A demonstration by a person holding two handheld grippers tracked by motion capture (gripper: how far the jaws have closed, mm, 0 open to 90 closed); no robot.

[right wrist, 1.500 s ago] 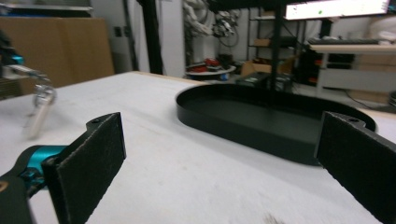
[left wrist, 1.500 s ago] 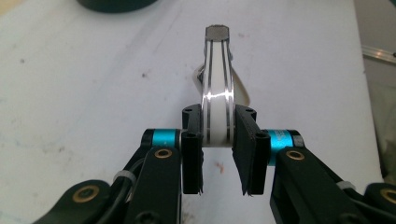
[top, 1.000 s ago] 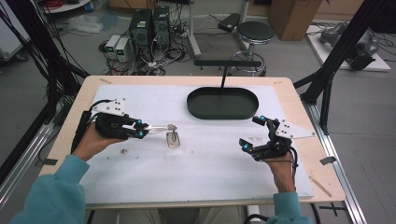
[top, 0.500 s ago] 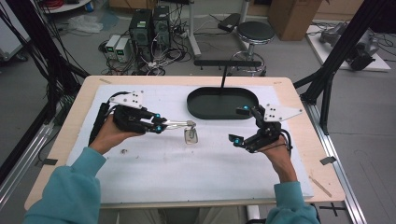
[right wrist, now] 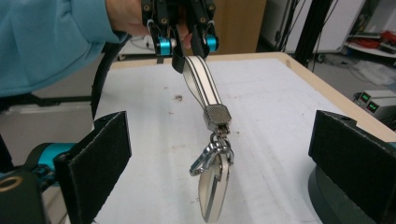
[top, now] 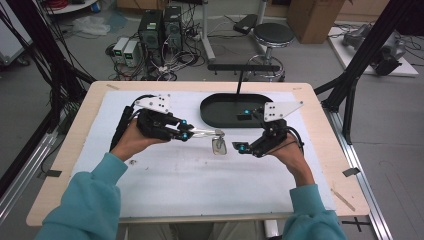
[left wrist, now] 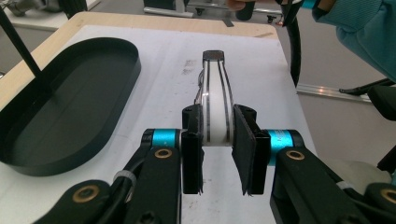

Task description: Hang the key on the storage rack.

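A: Start big. What carries it all?

B: The desk (top: 165, 200), under a white sheet, with a black oval tray (top: 220, 107) just beyond both sets of fingers. The high view takes in the floor behind, a round stool (top: 273, 35) and some grey boxes; neither gripper view reaches those.

A: And the left gripper (left wrist: 219, 149)?

B: Its fingers (left wrist: 192, 154) are pinched on a cream strap with two dark stripes, the key strap (left wrist: 215, 100). The left gripper view looks along the strap to its metal cap; what hangs from that cap is hidden there.

A: Where is it visible?

B: In the right gripper view: a metal clasp (right wrist: 211, 154) and a pale tag (right wrist: 215, 189) dangle from the strap's end, above the sheet, between the fingers (right wrist: 100, 154) of the right gripper (right wrist: 219, 154). Those stand wide apart, touching nothing.

A: Any writing?

B: None I can read.
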